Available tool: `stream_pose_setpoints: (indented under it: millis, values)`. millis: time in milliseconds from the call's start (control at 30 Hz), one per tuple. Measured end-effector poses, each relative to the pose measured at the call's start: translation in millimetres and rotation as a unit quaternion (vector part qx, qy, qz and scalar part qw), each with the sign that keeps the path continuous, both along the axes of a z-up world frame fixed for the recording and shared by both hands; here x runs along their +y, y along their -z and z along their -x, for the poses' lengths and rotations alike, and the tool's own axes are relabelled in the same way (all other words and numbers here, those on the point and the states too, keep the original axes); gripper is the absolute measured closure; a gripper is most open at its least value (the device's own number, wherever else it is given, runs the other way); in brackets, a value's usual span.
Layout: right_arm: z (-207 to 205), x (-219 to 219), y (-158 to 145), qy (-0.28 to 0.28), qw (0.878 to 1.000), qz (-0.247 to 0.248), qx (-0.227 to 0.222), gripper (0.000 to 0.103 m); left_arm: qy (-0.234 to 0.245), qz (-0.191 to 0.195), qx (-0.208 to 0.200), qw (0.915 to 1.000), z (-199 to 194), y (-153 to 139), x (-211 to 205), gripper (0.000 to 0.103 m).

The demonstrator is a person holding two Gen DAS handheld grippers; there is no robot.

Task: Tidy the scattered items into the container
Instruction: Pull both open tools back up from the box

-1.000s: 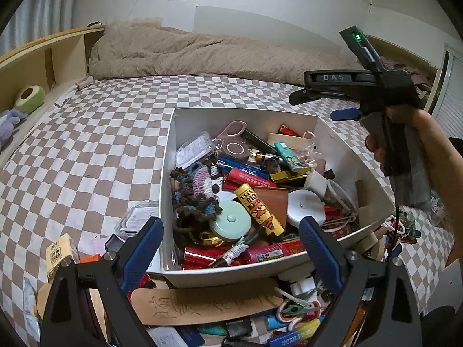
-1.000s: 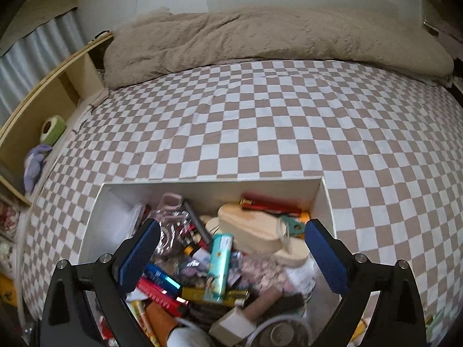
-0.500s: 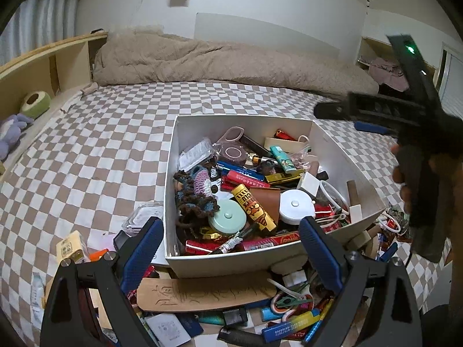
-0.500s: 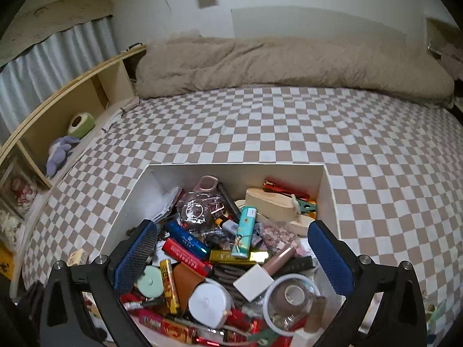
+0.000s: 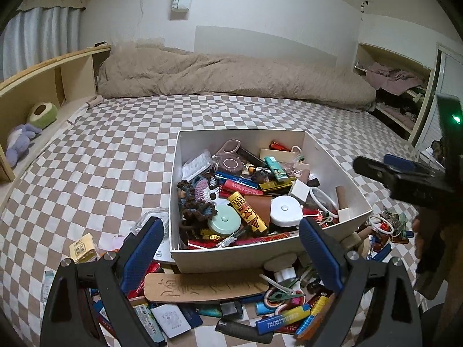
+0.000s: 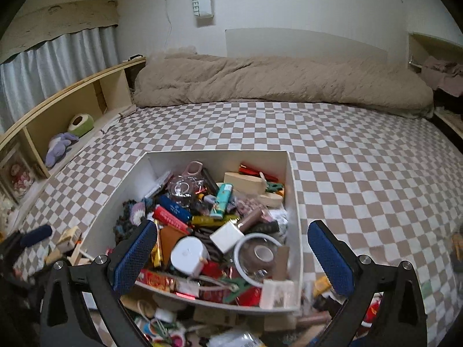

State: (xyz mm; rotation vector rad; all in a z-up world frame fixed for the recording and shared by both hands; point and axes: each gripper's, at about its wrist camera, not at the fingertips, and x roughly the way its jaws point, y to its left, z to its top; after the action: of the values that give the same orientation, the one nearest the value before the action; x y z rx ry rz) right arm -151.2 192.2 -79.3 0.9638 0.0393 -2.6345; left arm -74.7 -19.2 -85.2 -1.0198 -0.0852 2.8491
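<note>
Both claws wide, empty: left claw (image 5: 228,248), right claw (image 6: 231,257). Box (image 5: 341,164) just ahead of both, nearly full. Loose pile below left claw; wooden tag (image 5: 202,286) between its fingers, long axis crosswise. Left hand nearer.

Checkered bed (image 5: 115,159) bears box (image 5: 324,156), clutter (image 5: 202,286).

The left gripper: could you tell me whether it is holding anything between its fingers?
No, the left gripper is open and empty, above loose items in front of the white box.
</note>
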Motion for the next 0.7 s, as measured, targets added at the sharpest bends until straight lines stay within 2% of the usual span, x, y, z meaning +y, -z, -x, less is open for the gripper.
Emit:
stream_pose_setpoints:
  millis: [233, 700]
  values:
    - [-32, 6, -8, -0.01, 0.999, -0.019, 0.032, 0.0, 0.006, -0.002, 0.011, 0.9999, -10, -9, 3, 0.008]
    - [-71, 16, -14, -0.016, 0.998, -0.014, 0.053, 0.0, 0.012, -0.008, 0.029, 0.9995, -24, -21, 5, 0.007]
